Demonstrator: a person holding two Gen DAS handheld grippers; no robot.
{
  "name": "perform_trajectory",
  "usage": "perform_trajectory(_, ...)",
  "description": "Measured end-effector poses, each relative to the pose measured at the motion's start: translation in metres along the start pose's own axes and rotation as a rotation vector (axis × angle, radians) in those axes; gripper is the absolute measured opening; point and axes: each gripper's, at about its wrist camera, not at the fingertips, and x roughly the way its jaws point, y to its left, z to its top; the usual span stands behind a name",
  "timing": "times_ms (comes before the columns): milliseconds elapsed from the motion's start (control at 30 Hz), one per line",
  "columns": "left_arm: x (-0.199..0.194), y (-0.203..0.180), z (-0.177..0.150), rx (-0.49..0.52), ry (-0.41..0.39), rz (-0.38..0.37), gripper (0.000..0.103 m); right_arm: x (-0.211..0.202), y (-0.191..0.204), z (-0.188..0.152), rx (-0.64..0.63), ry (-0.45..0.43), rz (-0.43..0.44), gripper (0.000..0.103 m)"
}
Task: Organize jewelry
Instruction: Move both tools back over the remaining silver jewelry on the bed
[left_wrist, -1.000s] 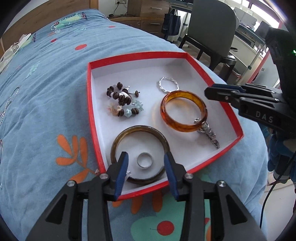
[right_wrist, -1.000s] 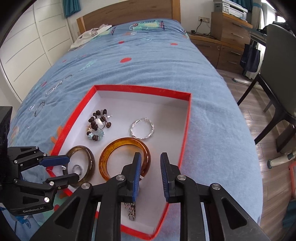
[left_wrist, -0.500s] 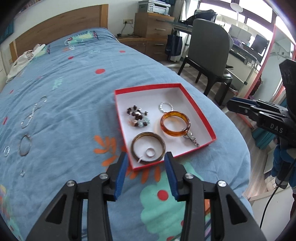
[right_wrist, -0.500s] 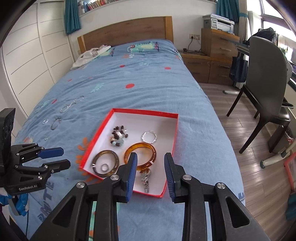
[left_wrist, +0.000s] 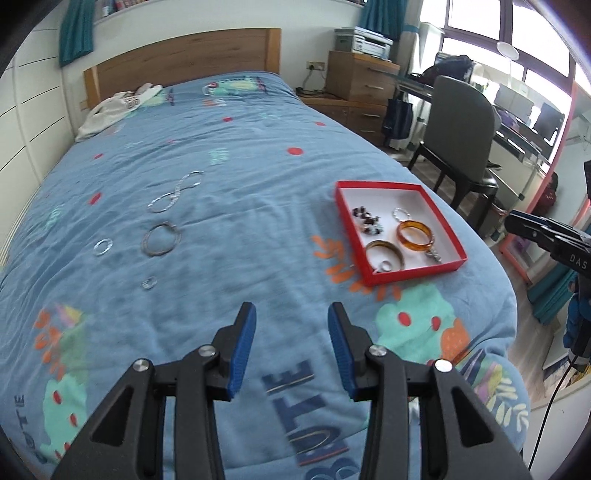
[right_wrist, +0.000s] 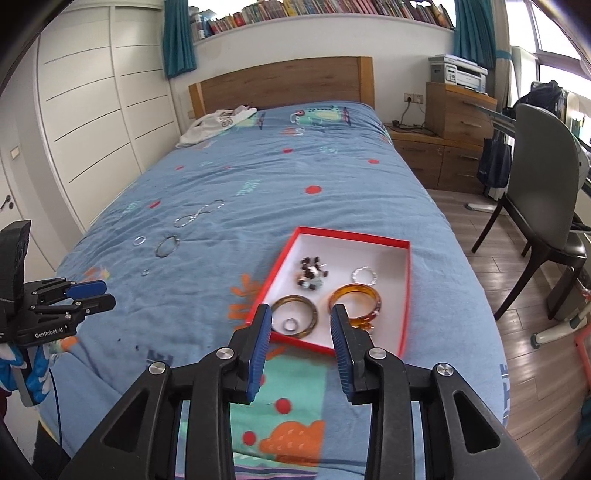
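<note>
- Both the left tongs (left_wrist: 291, 325) and right tongs (right_wrist: 301, 325) have pulled back from the red box (right_wrist: 404, 295), open and empty.
- Silver pieces (left_wrist: 161, 240) wait mid-bed; they come next, I think.

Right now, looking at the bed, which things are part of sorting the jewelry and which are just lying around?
Belongs to the job:
red box holding the amber bangle, brown bangle, bead bracelet
loose silver chain, hoops and small rings on the bedspread
left gripper, right gripper, both open, empty

Just lying about:
white garment
chair
printer
</note>
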Motion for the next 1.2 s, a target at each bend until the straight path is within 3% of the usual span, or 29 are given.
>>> perform_trajectory(300, -0.060, 0.068, -0.045, -0.069, -0.060, 0.099, 0.039, -0.017, 0.050, -0.005, -0.026, -0.020, 0.049, 0.033)
perform_trajectory(567, -0.088, 0.117, -0.072, -0.132, -0.084, 0.147, 0.039, -0.015, 0.081, -0.001, -0.060, -0.016, 0.069, 0.035)
perform_trajectory(867, -0.077, 0.156, -0.084, -0.207, -0.070, 0.169, 0.039, 0.014, 0.106, -0.001, -0.072, 0.016, 0.111, 0.038)
perform_trajectory(1200, -0.044, 0.161, -0.079, -0.204, -0.041, 0.140, 0.039, 0.054, 0.116, -0.003, -0.055, 0.056, 0.154, 0.039)
